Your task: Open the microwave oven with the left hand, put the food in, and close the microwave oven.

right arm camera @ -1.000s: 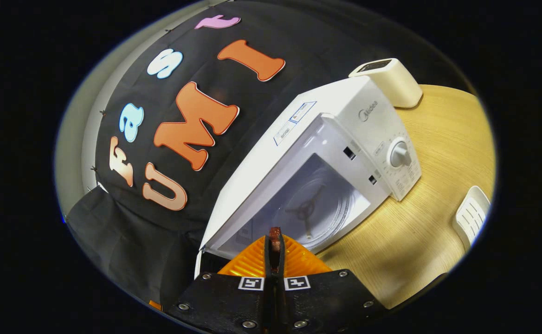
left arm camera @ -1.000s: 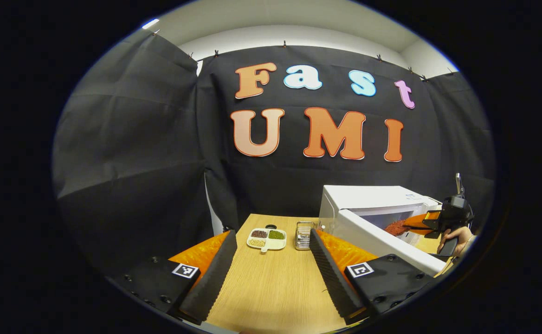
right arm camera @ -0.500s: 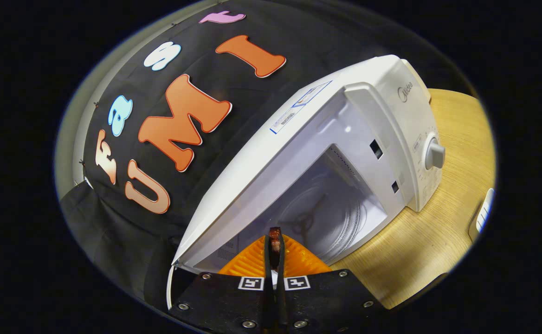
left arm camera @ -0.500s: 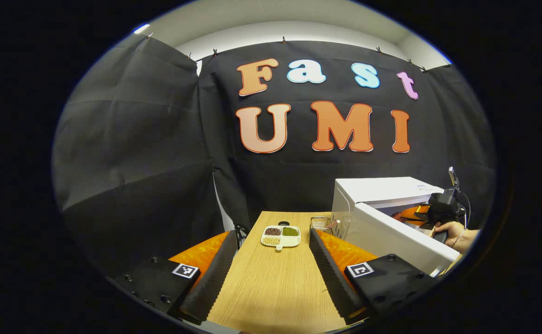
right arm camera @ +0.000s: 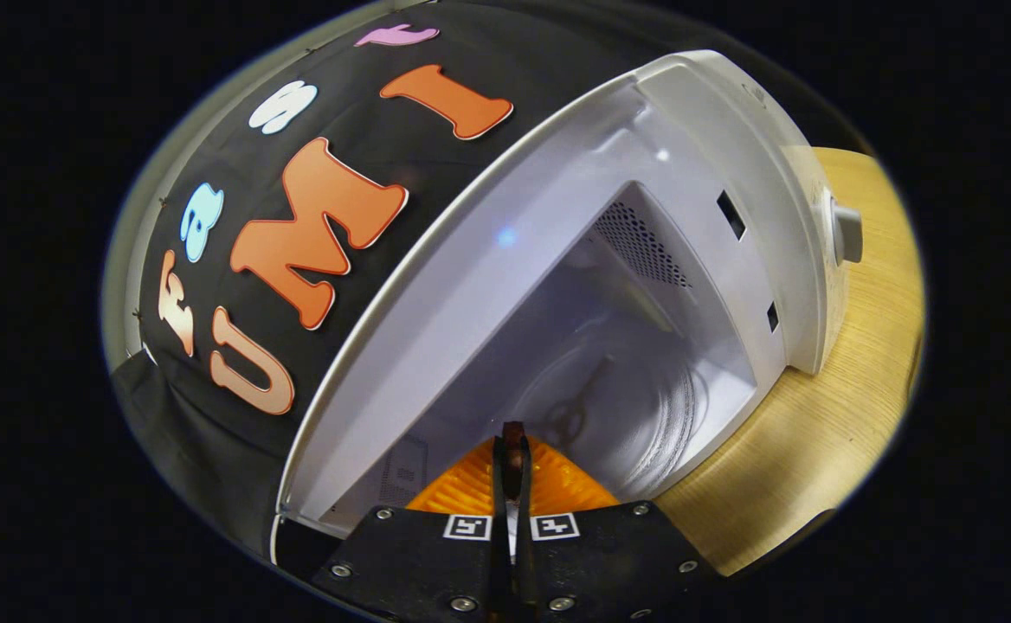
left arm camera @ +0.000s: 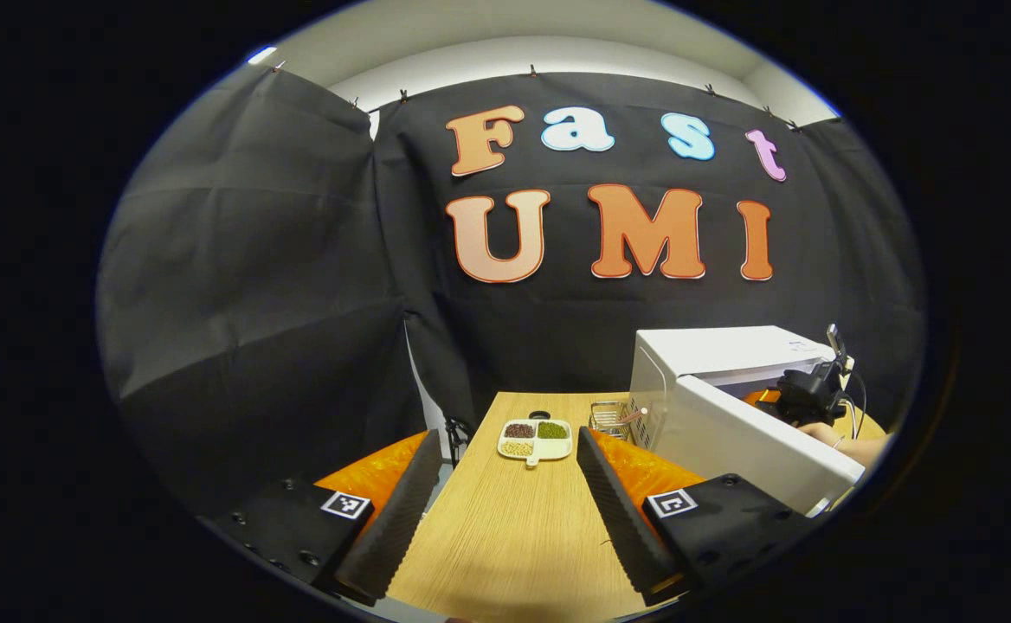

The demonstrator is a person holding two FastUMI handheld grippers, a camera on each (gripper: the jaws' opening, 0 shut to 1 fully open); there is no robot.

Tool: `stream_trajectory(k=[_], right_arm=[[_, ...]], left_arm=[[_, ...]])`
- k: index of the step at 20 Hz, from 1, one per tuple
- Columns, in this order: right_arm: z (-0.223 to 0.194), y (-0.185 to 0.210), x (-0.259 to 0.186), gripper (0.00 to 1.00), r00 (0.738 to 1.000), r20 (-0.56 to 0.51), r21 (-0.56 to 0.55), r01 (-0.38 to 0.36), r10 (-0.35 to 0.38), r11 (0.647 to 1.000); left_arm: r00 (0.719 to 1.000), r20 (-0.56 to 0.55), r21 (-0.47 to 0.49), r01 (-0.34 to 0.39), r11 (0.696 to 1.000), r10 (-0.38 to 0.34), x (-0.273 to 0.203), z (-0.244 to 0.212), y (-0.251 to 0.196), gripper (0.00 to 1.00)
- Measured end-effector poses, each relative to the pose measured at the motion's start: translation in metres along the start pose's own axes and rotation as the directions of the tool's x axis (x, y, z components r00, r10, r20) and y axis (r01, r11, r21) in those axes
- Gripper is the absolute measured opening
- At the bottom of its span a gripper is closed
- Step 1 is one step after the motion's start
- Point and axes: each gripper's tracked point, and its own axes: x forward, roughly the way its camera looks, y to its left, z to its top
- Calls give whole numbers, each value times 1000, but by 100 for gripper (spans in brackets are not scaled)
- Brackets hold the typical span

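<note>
The white microwave oven (left arm camera: 713, 350) stands at the table's right with its door (left arm camera: 756, 446) swung open. In the right gripper view its cavity (right arm camera: 609, 363) looms close, tilted, and the glass turntable (right arm camera: 635, 415) lies inside. My right gripper (right arm camera: 512, 441) is shut on a thin reddish-brown piece of food (right arm camera: 514, 433), held at the cavity's mouth. From the left gripper view the right gripper (left arm camera: 804, 394) and the hand holding it reach into the oven behind the door. My left gripper (left arm camera: 505, 484) hangs open over the table, nothing between its fingers.
A white divided dish (left arm camera: 536, 439) of beans and a small wire rack (left arm camera: 611, 417) sit at the far end of the wooden table (left arm camera: 505, 545). The microwave's dial (right arm camera: 847, 234) faces right. Bare tabletop (right arm camera: 808, 433) lies in front of the oven.
The right gripper has carried the food closer, up to the cavity's mouth, so the oven looks much larger. The left gripper has drifted slightly back and right, still open.
</note>
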Motion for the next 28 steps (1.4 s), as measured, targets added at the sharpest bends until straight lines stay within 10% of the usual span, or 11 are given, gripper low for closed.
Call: stream_trajectory(k=[6,9,13,28], right_arm=[[5,-24,7,28,994,41,-133,103,-98,986],[14,-28,2,69,991,73,-172,123,-111,977],[21,-30,-6,94,989,88,-223,136,-119,965],[55,-18,-107,94,991,126,-438,103,-52,893]], left_arm=[[1000,-17,-11,-1,1000,1,1,-7,4,100],[1000,-18,-17,4,1000,-4,5,-7,1,98],[1000,-9,-19,21,1000,-21,4,-6,-6,100],[993,7,-58,117,991,-117,-6,-7,-51,97]])
